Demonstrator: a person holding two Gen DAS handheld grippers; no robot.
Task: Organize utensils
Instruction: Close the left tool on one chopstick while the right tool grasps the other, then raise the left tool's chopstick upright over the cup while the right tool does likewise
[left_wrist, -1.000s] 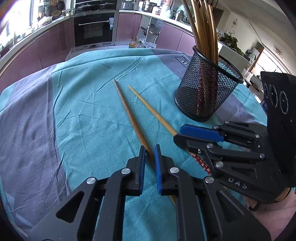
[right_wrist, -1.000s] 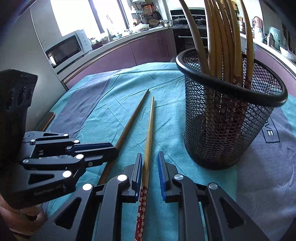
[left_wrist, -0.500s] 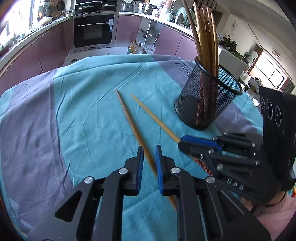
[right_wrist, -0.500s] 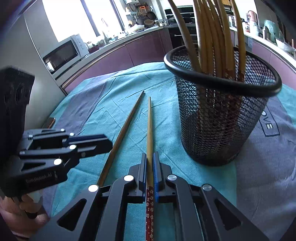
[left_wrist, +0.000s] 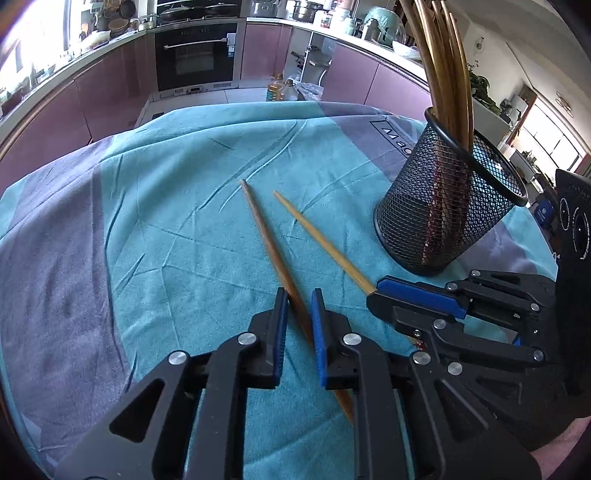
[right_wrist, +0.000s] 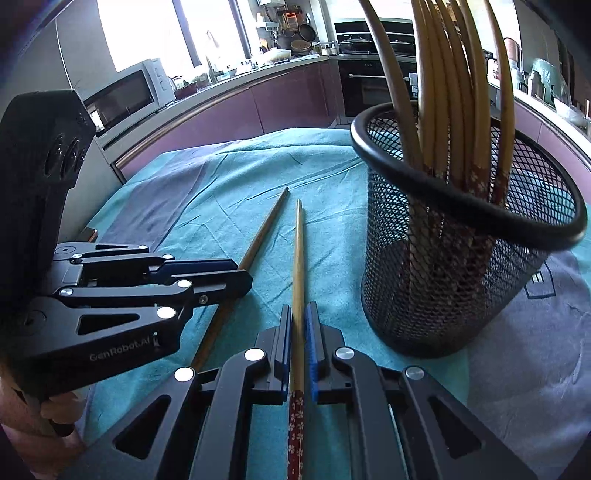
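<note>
— Gripping already? The right gripper (right_wrist: 297, 347) looks clamped on the pale chopstick (right_wrist: 297, 266), pads tight against it near its red flowered end.

— Yes. The left gripper (left_wrist: 297, 325) is nearly closed around the darker chopstick (left_wrist: 269, 243), which crosses the gap at a slant; whether the pads truly pinch it, I can't tell.

— Both sticks lie on the teal cloth (left_wrist: 166, 240), just beside the mesh cup (right_wrist: 465, 266).

— My worry is that slant: lifted crooked, the dark one could swivel or slip out. The cup is already crowded, so a tip might catch the rim and tip it.
</note>
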